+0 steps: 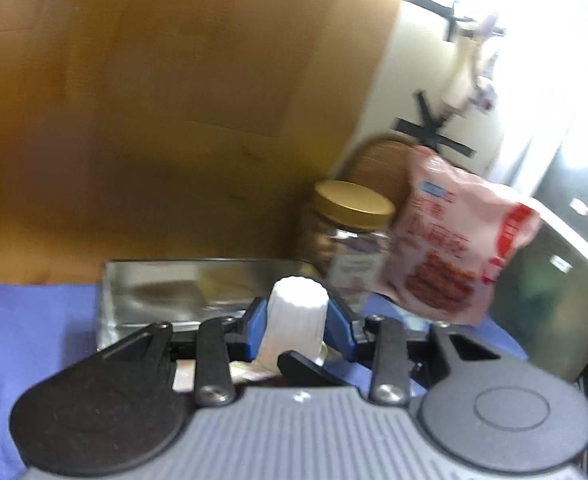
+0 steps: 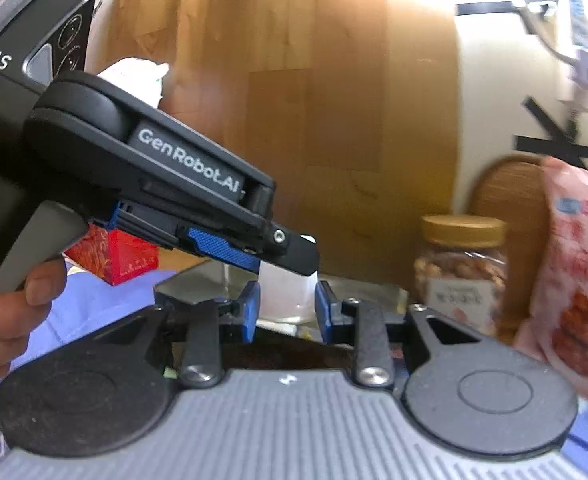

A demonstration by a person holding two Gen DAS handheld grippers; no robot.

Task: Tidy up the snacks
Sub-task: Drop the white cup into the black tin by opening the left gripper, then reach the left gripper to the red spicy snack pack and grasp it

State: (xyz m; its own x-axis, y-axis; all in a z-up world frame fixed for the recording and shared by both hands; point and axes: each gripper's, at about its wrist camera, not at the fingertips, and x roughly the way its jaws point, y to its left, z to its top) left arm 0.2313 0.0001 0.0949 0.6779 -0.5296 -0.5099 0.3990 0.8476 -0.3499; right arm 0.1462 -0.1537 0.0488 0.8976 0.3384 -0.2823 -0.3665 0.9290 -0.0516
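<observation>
Between both grippers, left gripper (image 1: 297, 322) and right gripper (image 2: 287, 307), sits a white ribbed plastic cup (image 1: 295, 316), clamped narrowly. Just beyond lies a shiny metal tray (image 1: 154, 280); seemingly mid-carry, next needing gentle placement there.

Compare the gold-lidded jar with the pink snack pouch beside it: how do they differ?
The jar is rigid and clear, showing nuts inside; the pink pouch is soft, opaque and printed with a picture of snacks. The jar is closed by a gold screw lid; the pouch has none. The jar stands upright, while the pouch leans tilted in the left wrist view. Both stand behind the metal tray.
</observation>
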